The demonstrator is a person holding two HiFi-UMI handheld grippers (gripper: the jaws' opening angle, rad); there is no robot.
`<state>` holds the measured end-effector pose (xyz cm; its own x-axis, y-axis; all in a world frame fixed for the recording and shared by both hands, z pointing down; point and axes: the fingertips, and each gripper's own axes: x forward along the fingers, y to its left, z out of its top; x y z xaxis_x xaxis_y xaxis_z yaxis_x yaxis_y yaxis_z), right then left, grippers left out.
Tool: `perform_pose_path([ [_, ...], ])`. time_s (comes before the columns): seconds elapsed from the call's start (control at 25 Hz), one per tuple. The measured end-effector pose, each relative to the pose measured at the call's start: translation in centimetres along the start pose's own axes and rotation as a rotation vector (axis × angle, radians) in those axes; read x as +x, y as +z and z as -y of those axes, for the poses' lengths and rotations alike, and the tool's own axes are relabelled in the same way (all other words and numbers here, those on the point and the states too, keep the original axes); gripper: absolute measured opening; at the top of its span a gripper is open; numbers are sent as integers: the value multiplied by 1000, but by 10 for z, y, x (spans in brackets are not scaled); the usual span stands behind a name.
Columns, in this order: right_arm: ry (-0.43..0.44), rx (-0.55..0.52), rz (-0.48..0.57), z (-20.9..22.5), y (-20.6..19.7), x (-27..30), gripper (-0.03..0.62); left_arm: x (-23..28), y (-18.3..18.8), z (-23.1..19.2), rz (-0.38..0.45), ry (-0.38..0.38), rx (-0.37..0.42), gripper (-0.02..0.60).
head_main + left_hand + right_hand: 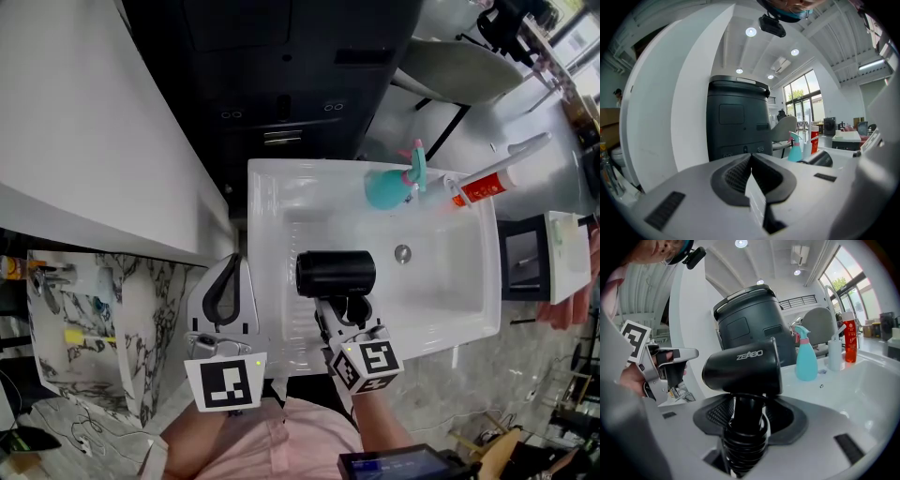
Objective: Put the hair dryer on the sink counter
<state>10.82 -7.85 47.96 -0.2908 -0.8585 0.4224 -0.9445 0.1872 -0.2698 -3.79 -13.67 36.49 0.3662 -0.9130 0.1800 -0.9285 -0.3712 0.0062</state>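
Note:
A black hair dryer (pixel 335 274) hangs over the white sink basin (pixel 281 234), barrel level and pointing left. My right gripper (pixel 343 311) is shut on its handle from below. In the right gripper view the coiled handle (pixel 746 427) sits between the jaws, with the barrel (pixel 743 366) above them. My left gripper (pixel 228 274) is held over the counter's left rim, jaws shut together with nothing between them. The left gripper view shows the closed left gripper (pixel 751 172) and the hair dryer (pixel 820 159) off to its right.
A teal spray bottle (pixel 386 187), a red-and-white bottle (pixel 486 186) and a faucet (pixel 523 147) stand along the counter's far right edge. The drain (pixel 402 252) is in the basin. A dark cabinet (pixel 281 84) is behind, a white wall (pixel 84 131) and a marble basin (pixel 103 328) at left.

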Motion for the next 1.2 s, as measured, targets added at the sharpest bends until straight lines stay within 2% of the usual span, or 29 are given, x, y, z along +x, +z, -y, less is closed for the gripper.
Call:
perform_pose_path([
  [0.76, 9, 52, -75, 7, -19, 23, 219, 12, -9, -10, -23, 13, -2, 9],
  [1.2, -12, 134, -152, 21, -32, 38, 221, 23, -16, -16, -41, 23, -13, 11],
])
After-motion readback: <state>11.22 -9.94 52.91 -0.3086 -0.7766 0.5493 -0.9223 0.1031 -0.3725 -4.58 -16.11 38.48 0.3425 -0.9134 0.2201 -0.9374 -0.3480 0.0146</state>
